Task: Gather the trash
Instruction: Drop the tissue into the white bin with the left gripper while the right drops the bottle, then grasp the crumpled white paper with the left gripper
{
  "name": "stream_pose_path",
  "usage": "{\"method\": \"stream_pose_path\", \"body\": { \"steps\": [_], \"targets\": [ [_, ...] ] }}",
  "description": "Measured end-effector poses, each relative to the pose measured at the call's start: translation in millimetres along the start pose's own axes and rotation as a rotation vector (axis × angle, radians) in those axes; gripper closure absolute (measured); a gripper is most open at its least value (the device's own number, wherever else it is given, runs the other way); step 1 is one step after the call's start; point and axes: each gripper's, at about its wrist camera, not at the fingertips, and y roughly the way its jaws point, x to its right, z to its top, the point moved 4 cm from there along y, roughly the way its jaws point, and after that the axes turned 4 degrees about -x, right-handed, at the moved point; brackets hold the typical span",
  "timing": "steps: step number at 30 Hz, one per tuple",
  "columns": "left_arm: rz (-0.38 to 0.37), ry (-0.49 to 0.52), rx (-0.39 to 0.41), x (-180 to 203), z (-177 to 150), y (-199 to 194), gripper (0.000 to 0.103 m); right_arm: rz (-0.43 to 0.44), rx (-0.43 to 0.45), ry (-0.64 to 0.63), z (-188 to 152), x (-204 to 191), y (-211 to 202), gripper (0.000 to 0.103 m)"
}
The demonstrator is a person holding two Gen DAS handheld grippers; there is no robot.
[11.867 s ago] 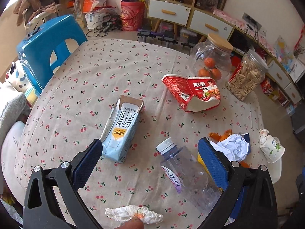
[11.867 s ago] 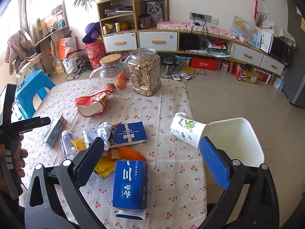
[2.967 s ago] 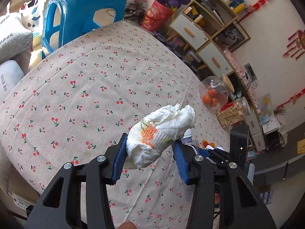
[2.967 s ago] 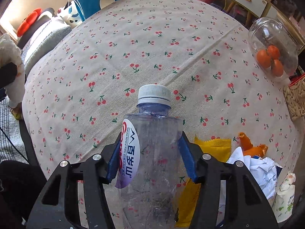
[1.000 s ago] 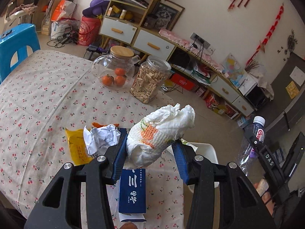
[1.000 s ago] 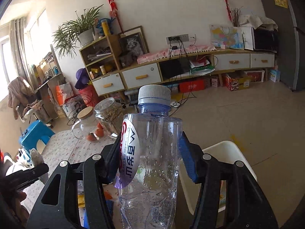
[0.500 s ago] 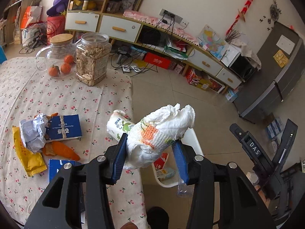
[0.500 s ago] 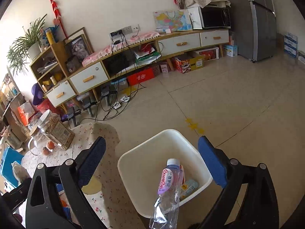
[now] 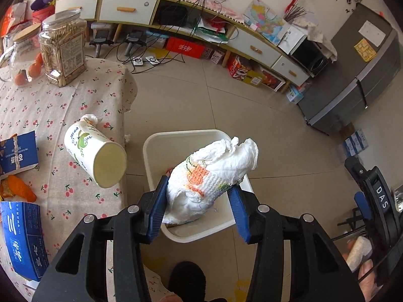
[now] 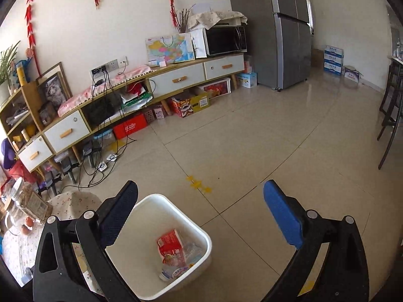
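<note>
your left gripper (image 9: 199, 201), lower centre of the left wrist view, clamps a crumpled white paper wad with orange print (image 9: 211, 176) over the white square plastic bin (image 9: 181, 136). your right gripper (image 10: 200, 210) stands wide and empty; below it the bin (image 10: 173, 203) holds a clear plastic bottle (image 10: 176, 269) and a red wrapper (image 10: 170, 248). a white paper cup (image 9: 94, 156) lies at the edge of the cherry-print tablecloth (image 9: 75, 95), left.

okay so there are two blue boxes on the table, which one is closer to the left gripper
The plain dark-blue box at the table's near left edge, with large white characters. It lies beside the left gripper; the other blue box sits farther back, past the orange peel.
</note>
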Motion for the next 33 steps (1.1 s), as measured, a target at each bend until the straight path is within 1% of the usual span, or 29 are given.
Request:
{"method": "stream_pose_path", "body": {
  "steps": [1,3,4,6,9,11,14,16,17,24,28,31,33],
  "targets": [
    [-0.035,-0.014,-0.019,2,0,6,0.055,-0.006,0.003,-0.007,1,-2,0,0.007],
    [-0.078,-0.051,-0.078,1,-3,21,0.039,-0.007,0.003,-0.023,1,-5,0,0.007],
    [-0.084,-0.063,-0.091,0,-5,25,0.038,-0.005,0.003,-0.033,0,-6,0,0.007],
    [-0.065,-0.051,-0.087,1,-7,25,0.038,-0.007,0.01,-0.053,0,-10,-2,0.007],
    [0.012,0.022,-0.023,4,-9,11,0.034,0.006,0.023,-0.076,1,-17,-7,0.007],
    [0.079,0.056,0.032,0,-9,-2,0.031,0.02,0.031,-0.09,-1,-27,-11,0.007],
    [0.196,0.094,0.119,-10,-8,-23,0.031,0.046,0.05,-0.137,-6,-44,-21,0.007],
    [0.264,0.106,0.172,-18,-7,-38,0.026,0.056,0.075,-0.182,-10,-59,-31,0.007],
    [0.285,0.103,0.194,-23,-7,-45,0.022,0.058,0.089,-0.203,-12,-66,-36,0.007],
    [0.381,0.039,0.292,-62,-7,-86,0.022,0.118,0.14,-0.278,-25,-106,-59,0.007],
    [0.432,0.008,0.327,-84,-12,-104,0.022,0.12,0.164,-0.36,-36,-131,-68,0.007],
    [0.455,-0.023,0.336,-101,-13,-114,0.018,0.117,0.184,-0.424,-45,-149,-74,0.007],
    [0.463,-0.045,0.34,-111,-15,-119,0.018,0.123,0.19,-0.457,-50,-158,-77,0.007]
  ]
}}
